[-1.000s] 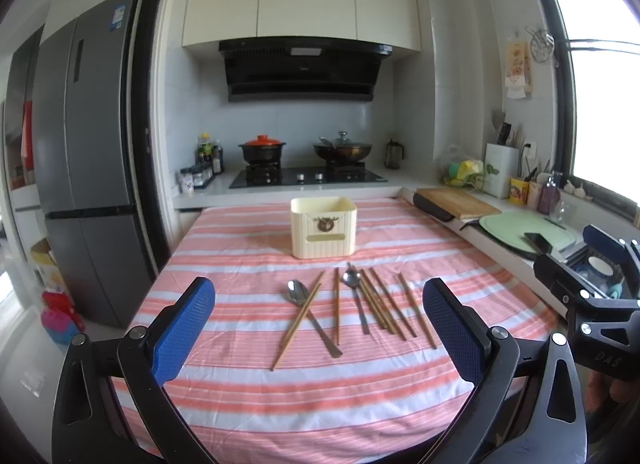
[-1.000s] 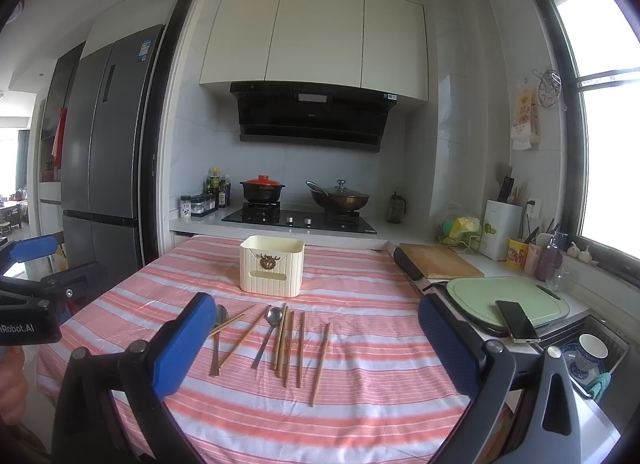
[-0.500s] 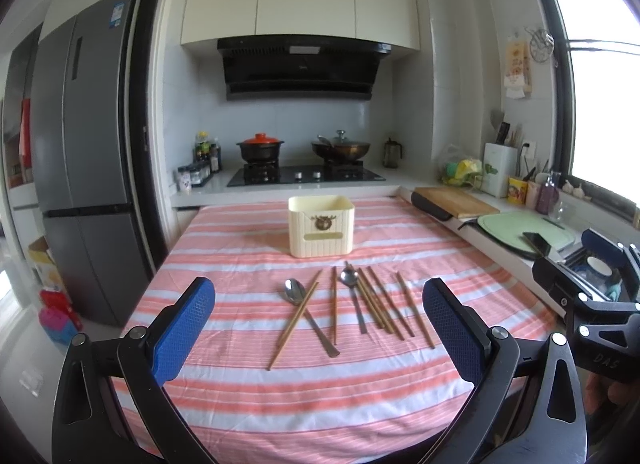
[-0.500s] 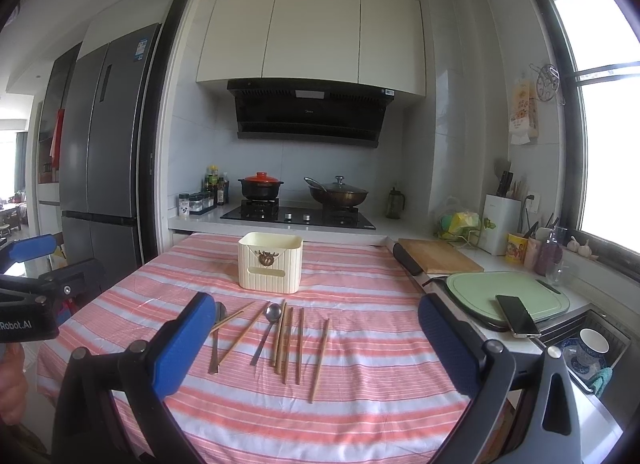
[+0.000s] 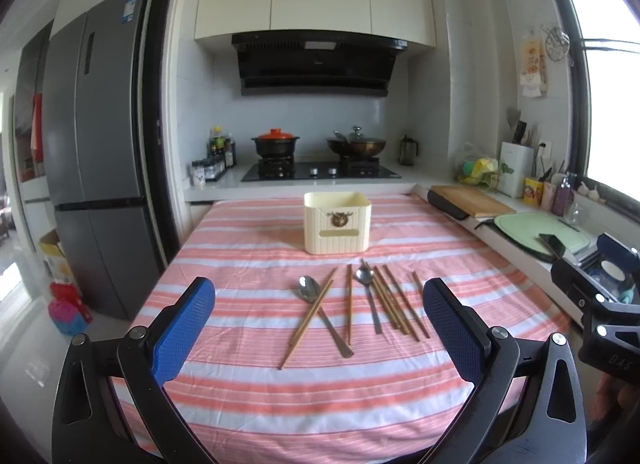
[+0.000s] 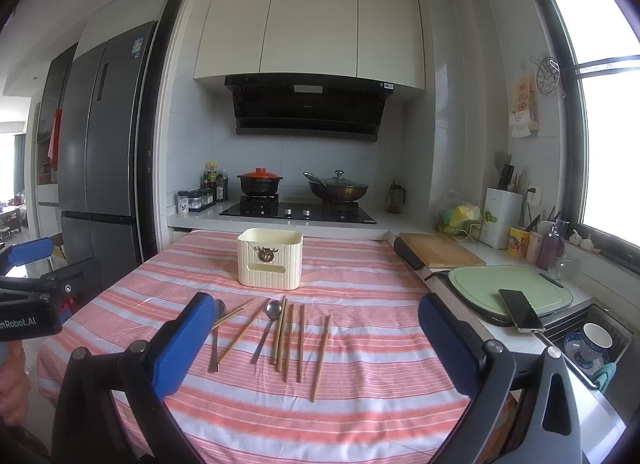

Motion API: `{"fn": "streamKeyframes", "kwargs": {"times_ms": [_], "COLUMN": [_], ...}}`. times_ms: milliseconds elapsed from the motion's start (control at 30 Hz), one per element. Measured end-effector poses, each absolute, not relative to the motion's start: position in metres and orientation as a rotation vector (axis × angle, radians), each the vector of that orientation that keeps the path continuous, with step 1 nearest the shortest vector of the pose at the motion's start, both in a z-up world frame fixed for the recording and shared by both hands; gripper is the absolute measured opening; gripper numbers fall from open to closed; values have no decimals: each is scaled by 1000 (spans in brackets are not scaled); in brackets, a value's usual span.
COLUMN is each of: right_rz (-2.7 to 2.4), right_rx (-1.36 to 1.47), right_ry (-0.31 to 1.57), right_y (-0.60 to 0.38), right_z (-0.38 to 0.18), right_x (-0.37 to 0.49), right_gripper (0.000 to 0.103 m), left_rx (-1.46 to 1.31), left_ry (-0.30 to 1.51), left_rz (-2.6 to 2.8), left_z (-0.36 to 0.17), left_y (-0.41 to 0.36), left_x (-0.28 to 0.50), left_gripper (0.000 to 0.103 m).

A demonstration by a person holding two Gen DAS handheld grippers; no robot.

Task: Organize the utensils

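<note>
Chopsticks (image 5: pixel 394 301) and two spoons (image 5: pixel 320 310) lie loose on the striped tablecloth (image 5: pixel 248 392), handles toward the camera, dead ahead of the spread, empty left gripper (image 5: pixel 318 338), short of the cream holder (image 5: pixel 337 222); from the right wrist, the chopsticks (image 6: pixel 298 338) sit left of centre (slightly farther, likely) between the right gripper (image 6: pixel 316 348)'s wide-open jaws.

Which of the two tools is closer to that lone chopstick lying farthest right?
Right, I'd judge. The lone chopstick lies ahead of the right tool, near its middle. From the left tool, the chopstick sits toward its right finger.
</note>
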State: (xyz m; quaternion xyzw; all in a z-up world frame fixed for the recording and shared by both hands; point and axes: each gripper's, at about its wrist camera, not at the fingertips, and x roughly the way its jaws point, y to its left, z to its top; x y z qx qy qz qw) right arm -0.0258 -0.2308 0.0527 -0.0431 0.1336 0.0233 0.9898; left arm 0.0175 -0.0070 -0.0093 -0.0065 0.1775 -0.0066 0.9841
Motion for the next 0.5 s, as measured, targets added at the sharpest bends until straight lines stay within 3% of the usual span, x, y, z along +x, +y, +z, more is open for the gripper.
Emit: {"fn": "streamKeyframes", "kwargs": {"times_ms": [500], "right_rz": [22], "right_rx": [-51], "right_ry": [328], "right_y": [-242], "right_z": [39], "right_x": [3], "right_gripper": [103], "left_rx": [-8], "left_ry": [524], "left_rz": [-53], "left_z": [-39], "left_y": [-11], "left_x": [49], "left_gripper": [103]}}
